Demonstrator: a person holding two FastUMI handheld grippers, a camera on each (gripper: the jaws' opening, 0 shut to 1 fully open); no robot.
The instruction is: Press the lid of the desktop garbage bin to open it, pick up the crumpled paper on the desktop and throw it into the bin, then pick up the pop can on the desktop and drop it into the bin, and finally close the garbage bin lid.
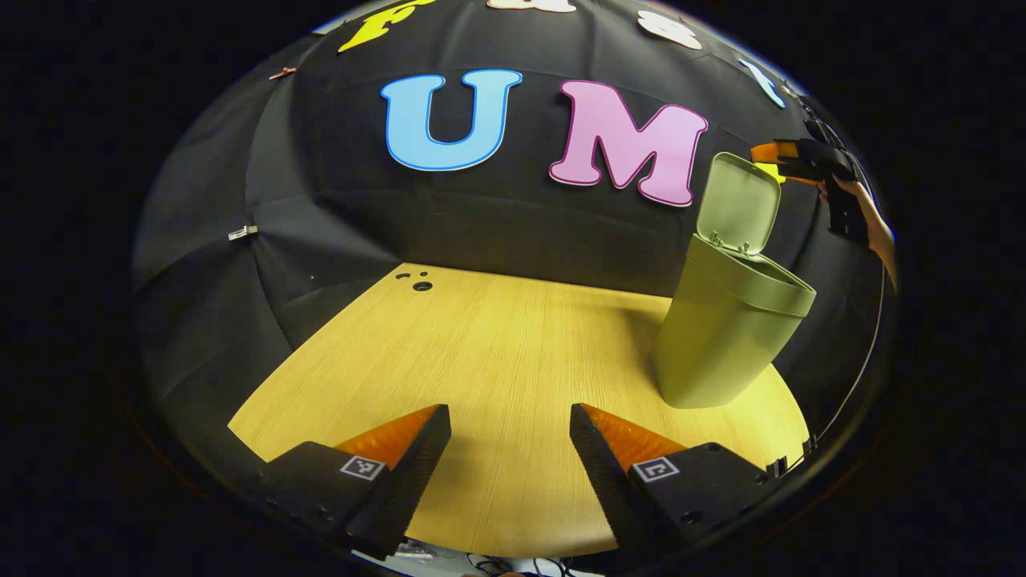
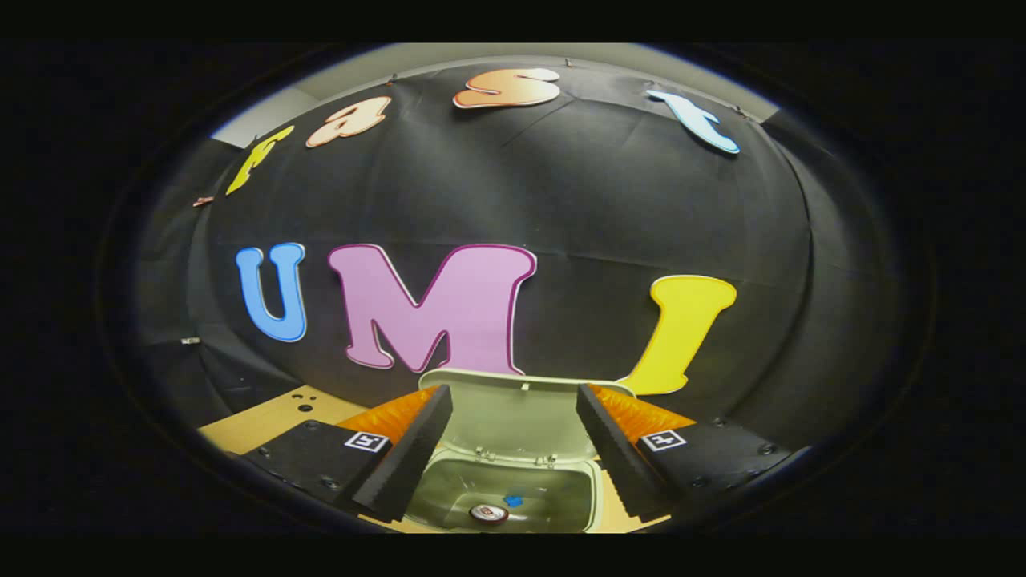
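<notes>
Our left tool [image 1: 510, 417] is wide open and holds nothing, low over the table [image 1: 497, 344]. Farther off to its right stands the bin [image 1: 721, 328] with its lid [image 1: 739, 204] up. Our right tool [image 2: 513, 401] hangs wide open just above the bin, and the pop can [image 2: 488, 513] lies down inside.

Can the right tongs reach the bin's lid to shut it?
Probably yes. The right tongs hang open above the bin, and the raised lid stands just ahead with nothing between.

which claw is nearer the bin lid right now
Right. The right claw is directly above the open bin, just before its raised lid. The left claw is open over the table, left of the bin.
</notes>
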